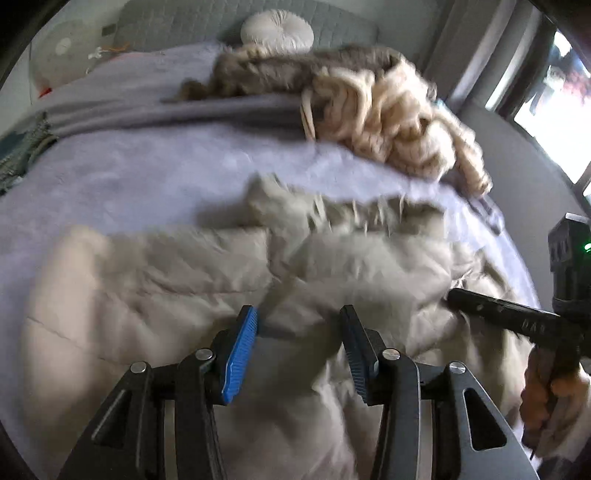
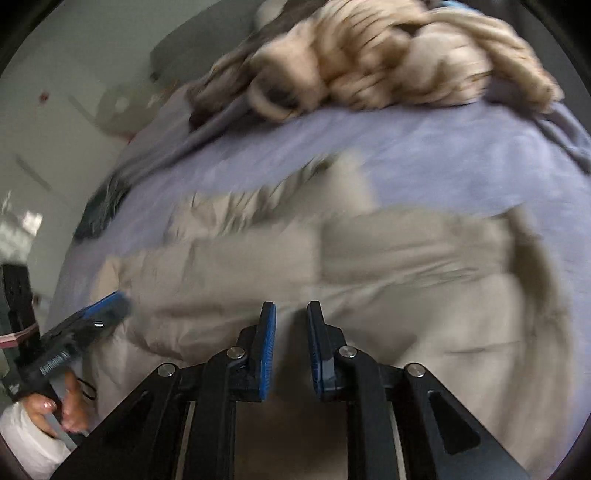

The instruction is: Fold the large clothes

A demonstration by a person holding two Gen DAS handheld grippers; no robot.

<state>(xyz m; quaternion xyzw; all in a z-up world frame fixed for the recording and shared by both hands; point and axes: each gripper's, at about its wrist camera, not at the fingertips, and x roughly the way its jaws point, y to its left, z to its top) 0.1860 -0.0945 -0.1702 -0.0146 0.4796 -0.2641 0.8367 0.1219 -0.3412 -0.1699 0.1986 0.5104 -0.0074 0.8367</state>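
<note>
A beige padded jacket with a fur-trimmed hood lies spread on a lilac bed cover. It also fills the right wrist view. My left gripper is open just above the jacket's middle, with nothing between the blue pads. My right gripper is open with a narrower gap, also just above the jacket and empty. The right gripper shows at the right edge of the left wrist view. The left gripper shows at the left edge of the right wrist view. Both views are motion-blurred.
A chunky cream knit blanket and a brown furry throw lie at the bed's far side. A round white cushion rests by the grey headboard. A window is at right. The lilac cover lies beyond the jacket.
</note>
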